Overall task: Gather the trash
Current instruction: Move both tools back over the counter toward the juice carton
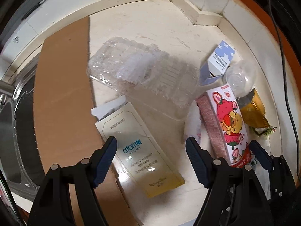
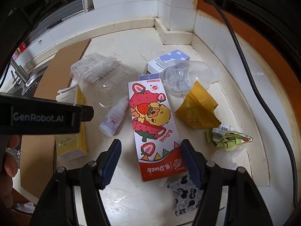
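Trash lies on a pale marble counter. My left gripper (image 1: 150,162) is open above a cream Atomy toothpaste box (image 1: 139,150), which lies between its fingers. My right gripper (image 2: 149,160) is open around the near end of a strawberry B.Duck carton (image 2: 152,124), also in the left wrist view (image 1: 227,124). A clear plastic clamshell (image 1: 143,71) lies behind the box, and shows in the right wrist view (image 2: 101,75). Nearby lie a clear bottle (image 2: 184,77), a blue-and-white carton (image 2: 169,60), a gold pouch (image 2: 197,109), a small white bottle (image 2: 114,116), a crumpled green wrapper (image 2: 227,137) and a black-and-white wrapper (image 2: 186,195).
A brown cardboard sheet (image 1: 64,101) lies left of the trash, next to a steel sink (image 1: 11,131). White tiled walls (image 2: 176,5) form a corner behind. A black cable (image 2: 250,75) runs along the orange edge at right. The left gripper's body (image 2: 41,113) crosses the right wrist view.
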A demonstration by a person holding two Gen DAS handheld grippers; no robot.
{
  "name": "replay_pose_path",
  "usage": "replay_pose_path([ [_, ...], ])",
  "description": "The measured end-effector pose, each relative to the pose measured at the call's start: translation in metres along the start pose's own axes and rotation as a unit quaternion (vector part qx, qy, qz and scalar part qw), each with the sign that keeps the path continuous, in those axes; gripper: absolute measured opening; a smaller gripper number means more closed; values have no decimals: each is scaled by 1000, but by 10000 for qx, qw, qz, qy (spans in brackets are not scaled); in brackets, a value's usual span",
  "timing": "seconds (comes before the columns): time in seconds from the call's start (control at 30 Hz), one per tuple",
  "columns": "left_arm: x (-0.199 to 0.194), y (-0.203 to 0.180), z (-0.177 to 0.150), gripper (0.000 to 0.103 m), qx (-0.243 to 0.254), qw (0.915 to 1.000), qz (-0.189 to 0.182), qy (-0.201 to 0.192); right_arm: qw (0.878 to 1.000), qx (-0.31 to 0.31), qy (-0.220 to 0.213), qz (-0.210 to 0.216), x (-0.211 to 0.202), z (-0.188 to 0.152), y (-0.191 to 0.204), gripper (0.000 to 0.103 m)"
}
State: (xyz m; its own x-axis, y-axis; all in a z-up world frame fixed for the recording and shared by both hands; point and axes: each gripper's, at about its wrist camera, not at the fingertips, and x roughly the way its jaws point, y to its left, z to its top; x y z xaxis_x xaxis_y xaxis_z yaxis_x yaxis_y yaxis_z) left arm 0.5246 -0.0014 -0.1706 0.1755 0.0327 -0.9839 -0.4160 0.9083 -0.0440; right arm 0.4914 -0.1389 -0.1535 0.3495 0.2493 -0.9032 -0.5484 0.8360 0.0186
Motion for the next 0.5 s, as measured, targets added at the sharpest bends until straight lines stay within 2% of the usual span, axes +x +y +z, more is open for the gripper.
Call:
replay_pose_path([
  [0.13, -5, 5, 0, 74, -32, 9998, 165, -116, 9999, -110, 3, 41, -1, -1, -1, 66],
  [0.3, 4, 7, 1, 74, -23, 9995, 318, 42, 9998, -218, -18, -2, 3, -2, -1, 66],
  [0.5, 22, 9, 3, 74, -269, 9982, 490, 195, 9998, -195, 101, 32, 15, -3, -4, 66],
])
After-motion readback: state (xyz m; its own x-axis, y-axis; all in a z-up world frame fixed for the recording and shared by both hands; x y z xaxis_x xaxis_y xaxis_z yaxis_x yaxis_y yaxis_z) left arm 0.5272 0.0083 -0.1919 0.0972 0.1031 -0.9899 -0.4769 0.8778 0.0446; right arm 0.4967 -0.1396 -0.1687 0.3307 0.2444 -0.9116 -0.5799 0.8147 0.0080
